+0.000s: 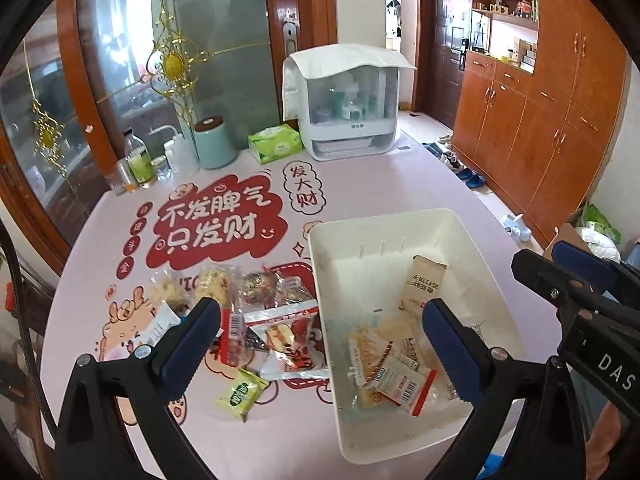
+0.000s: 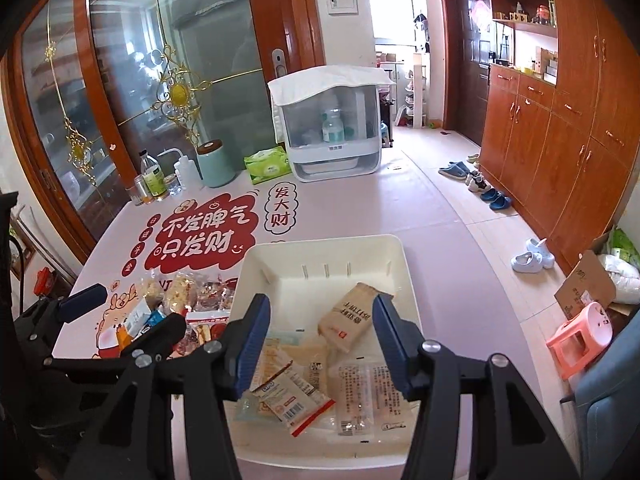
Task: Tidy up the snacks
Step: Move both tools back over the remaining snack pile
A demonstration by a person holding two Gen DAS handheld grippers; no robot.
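Note:
A white plastic bin sits on the pink table and holds several snack packets, among them a tan wrapped bar and a white packet with a red edge. A pile of loose snacks lies on the table left of the bin, with a green packet at its front. My left gripper is open and empty, straddling the bin's left wall. My right gripper is open and empty above the bin; it also shows in the left wrist view.
At the table's far side stand a white covered dish rack, a green tissue pack, a mint canister and bottles. Wooden cabinets, shoes and a pink stool are on the right.

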